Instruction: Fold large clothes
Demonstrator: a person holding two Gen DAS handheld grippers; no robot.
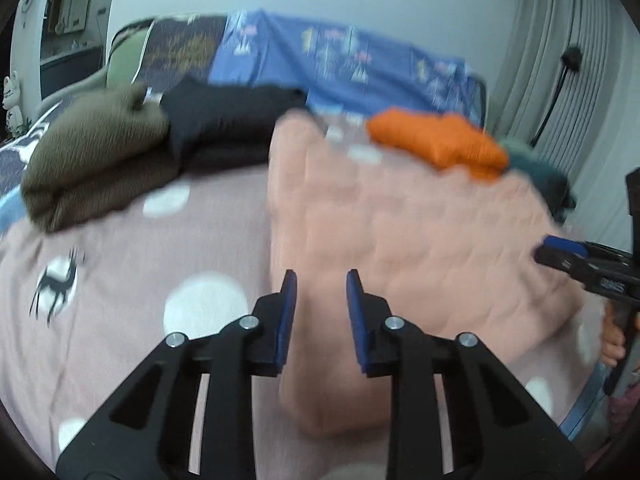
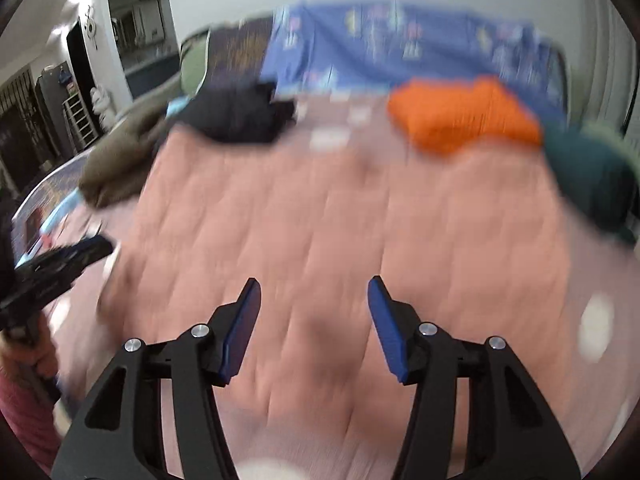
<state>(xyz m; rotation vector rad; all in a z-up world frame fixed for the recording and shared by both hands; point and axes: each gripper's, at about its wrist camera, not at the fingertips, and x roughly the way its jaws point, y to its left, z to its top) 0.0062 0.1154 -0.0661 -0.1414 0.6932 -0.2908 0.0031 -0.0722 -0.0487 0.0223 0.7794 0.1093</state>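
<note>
A large salmon-pink knitted garment (image 1: 400, 232) lies spread flat on the bed, also filling the right wrist view (image 2: 320, 220). My left gripper (image 1: 321, 280) is open and empty, hovering over the garment's left near part. My right gripper (image 2: 314, 284) is open and empty above the garment's near middle. The right gripper also shows at the right edge of the left wrist view (image 1: 560, 256), and the left gripper at the left edge of the right wrist view (image 2: 80, 252). Both views are blurred.
Folded clothes lie at the back of the bed: an olive piece (image 1: 96, 160), a black one (image 1: 228, 120), an orange one (image 1: 440, 140), a dark teal one (image 2: 588, 176). A blue patterned sheet (image 1: 340, 56) hangs behind. The bedspread (image 1: 120, 280) is pink with white dots.
</note>
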